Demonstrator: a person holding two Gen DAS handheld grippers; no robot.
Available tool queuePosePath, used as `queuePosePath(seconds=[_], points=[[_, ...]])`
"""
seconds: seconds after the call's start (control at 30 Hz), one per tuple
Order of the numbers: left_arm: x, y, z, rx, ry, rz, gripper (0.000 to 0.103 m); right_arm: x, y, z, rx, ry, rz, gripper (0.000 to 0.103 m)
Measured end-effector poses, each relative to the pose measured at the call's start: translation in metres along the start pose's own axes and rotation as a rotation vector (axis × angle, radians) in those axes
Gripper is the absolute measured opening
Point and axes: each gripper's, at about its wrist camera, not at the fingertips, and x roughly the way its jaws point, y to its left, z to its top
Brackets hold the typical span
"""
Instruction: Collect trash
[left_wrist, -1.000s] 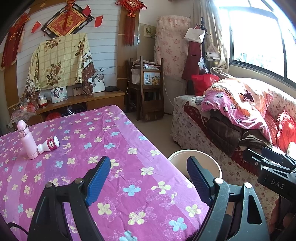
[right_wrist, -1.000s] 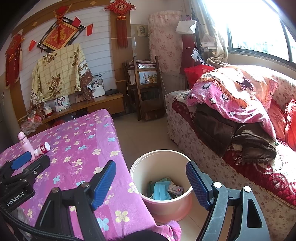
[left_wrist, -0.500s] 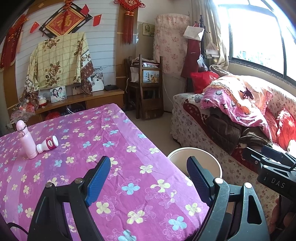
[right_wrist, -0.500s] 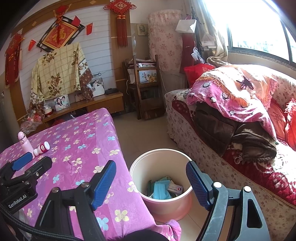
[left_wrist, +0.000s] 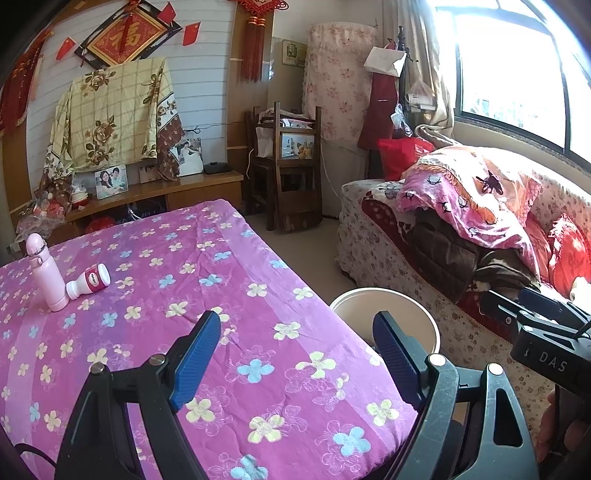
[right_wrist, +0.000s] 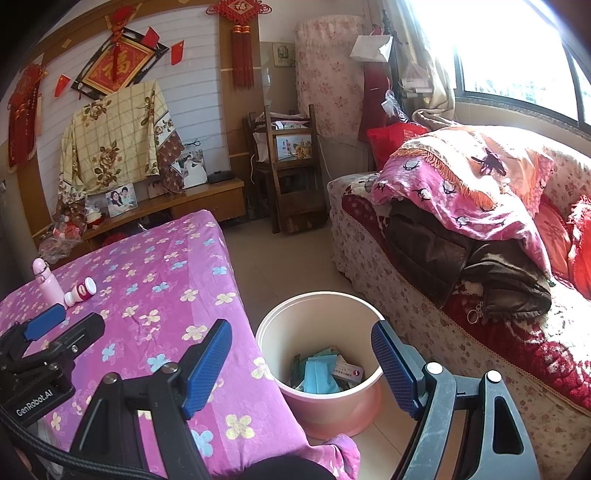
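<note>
A: Item one, left tool (left_wrist: 295, 347)?
B: Black frame, two blue ribbed pads standing apart, nothing between them. It hangs over the surface (left_wrist: 155, 332), which is draped in a soft purple cloth printed with pale flowers.

A: Item two, right tool (right_wrist: 301, 354)?
B: Same build, pads likewise apart and empty. It hangs above the gap between the surface edge and the bin (right_wrist: 325, 402).

A: The bin itself?
B: Round, smooth plastic, pink outside and cream inside, standing on the tiled floor just beside the surface. In it lies the trash (right_wrist: 325, 374): flat blue and green paper packets and a white card with a red mark.

A: Anything on the cloth?
B: A slim pink bottle (left_wrist: 46, 273), upright, glossy, with a rounded cap; touching its base, a squat jar (left_wrist: 90, 282), white with a dark red label, lying on its side.

A: To the right?
B: A sofa (right_wrist: 461, 325) in floral fabric, piled with a fringed pink blanket and a dark brown jacket.
</note>
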Motion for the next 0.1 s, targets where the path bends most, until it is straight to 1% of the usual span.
queuePosePath(seconds=[0.1], points=[[0.0011,0.0033,-0.0016,-0.004,0.002,0.0,0.085,0.0022,0.0016,0.0,-0.004,0.007,0.002,0.081]])
